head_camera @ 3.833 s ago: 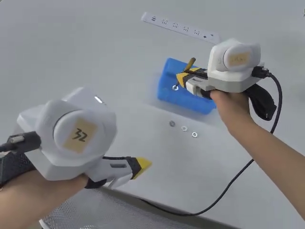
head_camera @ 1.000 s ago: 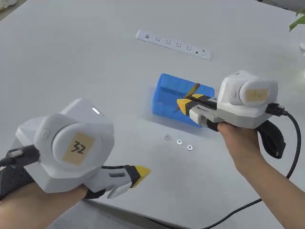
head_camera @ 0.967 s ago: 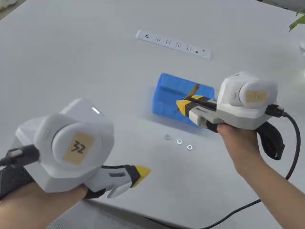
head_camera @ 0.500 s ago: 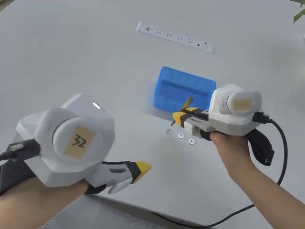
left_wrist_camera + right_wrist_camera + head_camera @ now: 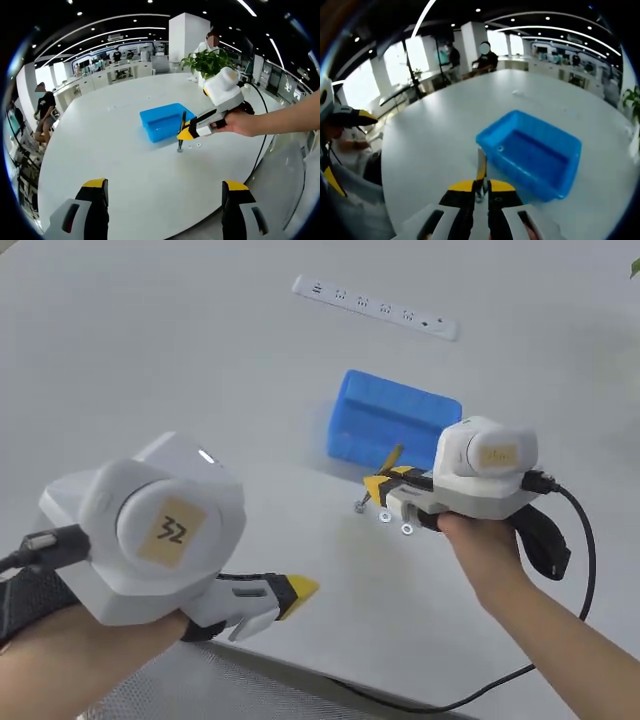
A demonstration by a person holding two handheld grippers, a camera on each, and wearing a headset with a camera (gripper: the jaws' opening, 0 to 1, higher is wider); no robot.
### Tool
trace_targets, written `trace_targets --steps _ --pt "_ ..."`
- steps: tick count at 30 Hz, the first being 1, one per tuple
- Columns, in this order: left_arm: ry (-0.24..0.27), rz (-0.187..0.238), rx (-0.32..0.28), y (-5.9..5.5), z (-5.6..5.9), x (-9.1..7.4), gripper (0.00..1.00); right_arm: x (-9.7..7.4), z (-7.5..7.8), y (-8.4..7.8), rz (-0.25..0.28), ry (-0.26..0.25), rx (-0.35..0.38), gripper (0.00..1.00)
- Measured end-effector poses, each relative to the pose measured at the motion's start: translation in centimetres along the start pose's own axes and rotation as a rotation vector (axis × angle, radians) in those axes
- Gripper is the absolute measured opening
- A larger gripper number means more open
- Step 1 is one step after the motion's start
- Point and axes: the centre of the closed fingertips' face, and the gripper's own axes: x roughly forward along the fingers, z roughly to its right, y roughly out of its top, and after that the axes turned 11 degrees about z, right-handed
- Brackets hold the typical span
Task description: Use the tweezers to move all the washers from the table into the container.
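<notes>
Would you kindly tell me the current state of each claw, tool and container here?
Left claw: open, empty.
Right claw: shut on the slim metal tweezers.
Tweezers: gripped, tips down beside the small metal washers.
Blue plastic container: open-topped, upright on the white table.
Washers: loose on the table, outside the container.

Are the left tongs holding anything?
No, the left tongs stand wide open with nothing between them.
</notes>
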Motion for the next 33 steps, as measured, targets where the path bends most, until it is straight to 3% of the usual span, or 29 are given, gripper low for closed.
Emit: trace_targets --steps 13,23,33 --pt "-0.002 -0.012 0.007 -0.2 0.0 0.1 0.96 0.1 -0.2 -0.5 0.003 0.006 -0.040 0.05" --pt "0.001 -0.007 0.016 -0.1 0.0 0.0 0.96 0.6 0.6 -0.6 -0.025 0.005 -0.052 0.04" --pt "0.008 0.010 0.017 0.3 -0.2 -0.3 0.96 -0.1 1.0 1.9 0.020 -0.001 -0.050 0.04"
